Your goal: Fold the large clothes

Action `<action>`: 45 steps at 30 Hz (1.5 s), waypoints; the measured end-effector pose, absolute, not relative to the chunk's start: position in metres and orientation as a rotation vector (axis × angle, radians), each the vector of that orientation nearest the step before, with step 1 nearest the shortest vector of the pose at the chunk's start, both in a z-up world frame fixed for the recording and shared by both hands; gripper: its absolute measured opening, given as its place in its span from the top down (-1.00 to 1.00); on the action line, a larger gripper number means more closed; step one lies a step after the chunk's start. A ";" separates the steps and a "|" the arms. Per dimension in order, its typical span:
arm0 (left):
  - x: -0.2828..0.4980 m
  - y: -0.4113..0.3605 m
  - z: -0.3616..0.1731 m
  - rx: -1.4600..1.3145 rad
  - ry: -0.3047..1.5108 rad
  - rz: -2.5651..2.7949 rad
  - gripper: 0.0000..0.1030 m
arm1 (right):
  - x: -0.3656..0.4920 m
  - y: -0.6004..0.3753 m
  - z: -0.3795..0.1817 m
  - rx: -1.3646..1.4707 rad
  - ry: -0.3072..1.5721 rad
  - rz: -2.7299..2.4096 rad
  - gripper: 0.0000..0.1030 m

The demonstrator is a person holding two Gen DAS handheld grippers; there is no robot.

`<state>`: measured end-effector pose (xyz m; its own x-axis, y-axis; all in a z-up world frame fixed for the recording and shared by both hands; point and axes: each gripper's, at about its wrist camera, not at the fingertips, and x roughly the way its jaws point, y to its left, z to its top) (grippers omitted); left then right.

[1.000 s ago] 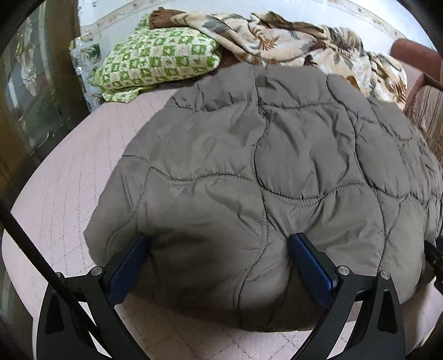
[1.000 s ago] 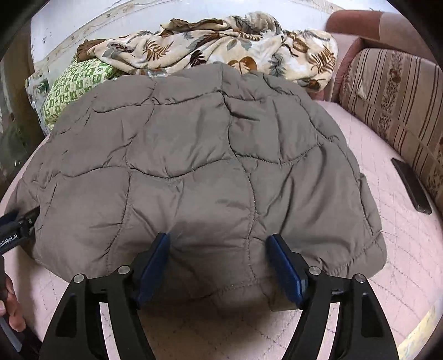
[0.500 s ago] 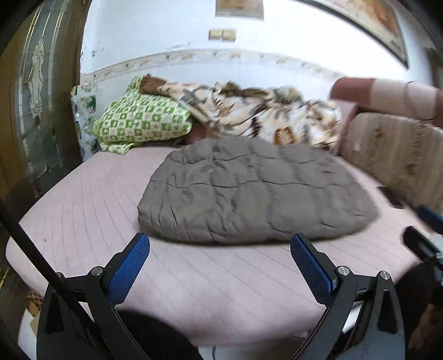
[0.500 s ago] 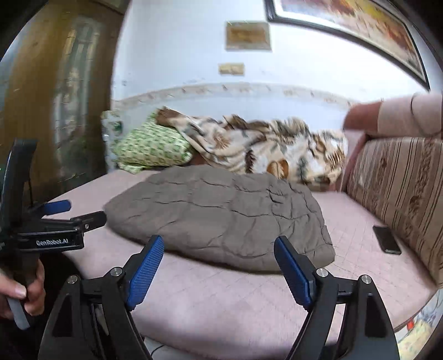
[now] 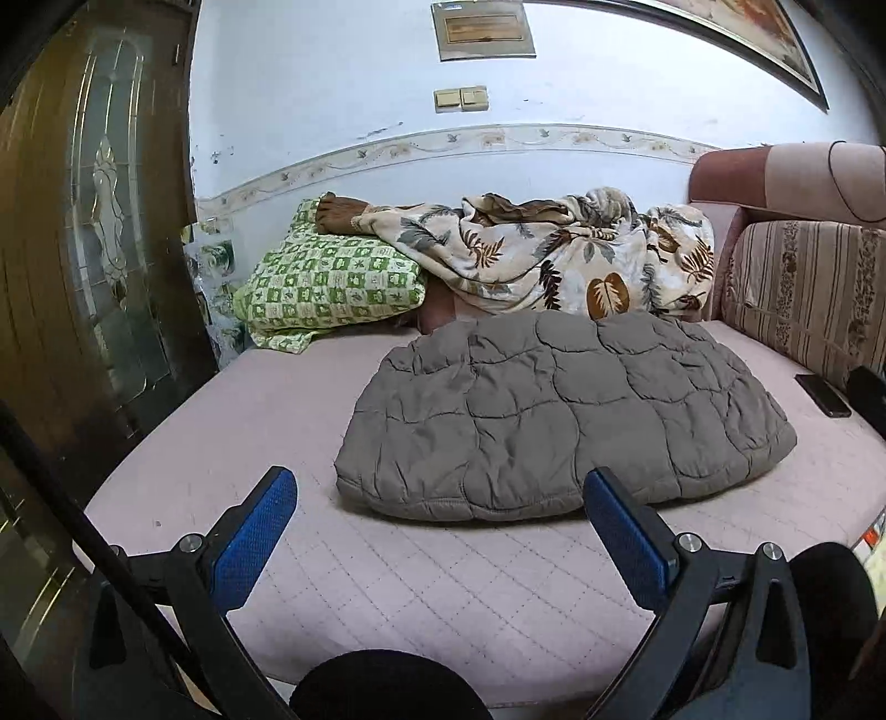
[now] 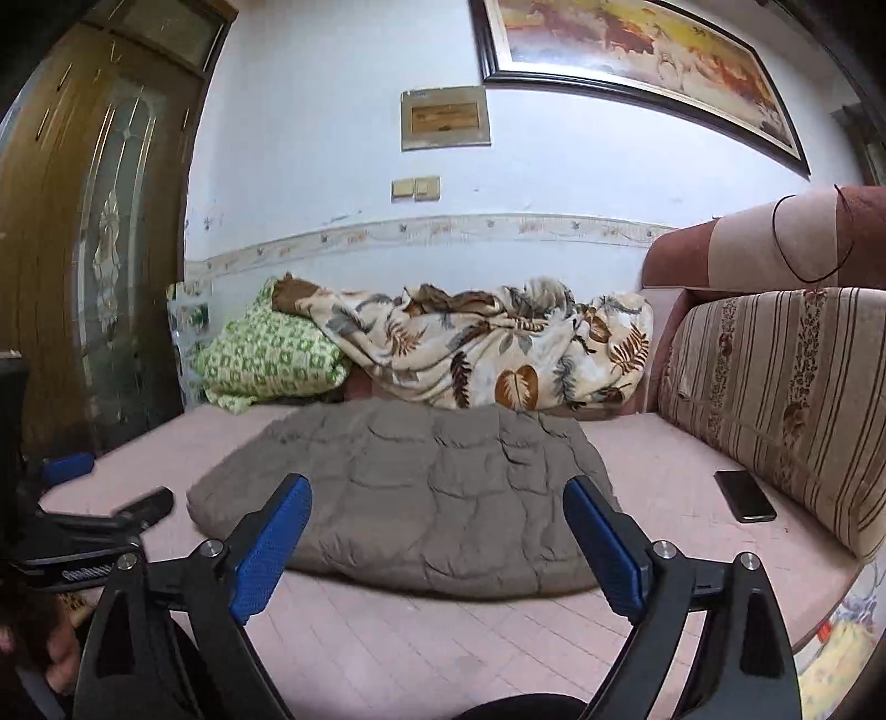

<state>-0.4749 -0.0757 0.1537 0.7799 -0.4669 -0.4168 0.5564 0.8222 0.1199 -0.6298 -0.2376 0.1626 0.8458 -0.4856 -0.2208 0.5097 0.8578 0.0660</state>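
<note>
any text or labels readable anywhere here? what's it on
White lettering on the body of the left gripper, seen at the left edge of the right wrist view: blurred and partly hidden, not legible now.
Framed plaque on the wall: it may carry writing, too small and soft to read.
Framed painting: no lettering visible.
Phone on the bed: screen dark, no text.
Nothing else carries readable text.

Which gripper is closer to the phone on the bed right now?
Right. The right gripper sits toward the phone side; the left gripper is beyond the jacket's other end.
</note>
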 end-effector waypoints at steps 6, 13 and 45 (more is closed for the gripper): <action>-0.479 -0.062 0.144 0.187 0.439 -0.667 -1.00 | -0.623 -0.209 0.154 0.103 0.244 -0.450 -0.90; -0.489 -0.058 0.153 0.182 0.437 -0.719 -1.00 | -0.632 -0.198 0.162 0.099 0.232 -0.445 -0.91; -0.448 -0.081 0.106 0.326 0.692 -0.537 -1.00 | -0.610 -0.207 0.143 0.111 0.304 -0.463 -0.95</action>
<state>-0.4475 -0.0813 0.1063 0.6440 -0.3572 -0.6765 0.5666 0.8168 0.1081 -0.6099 -0.2066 0.1429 0.8507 -0.4222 -0.3133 0.4551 0.8897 0.0369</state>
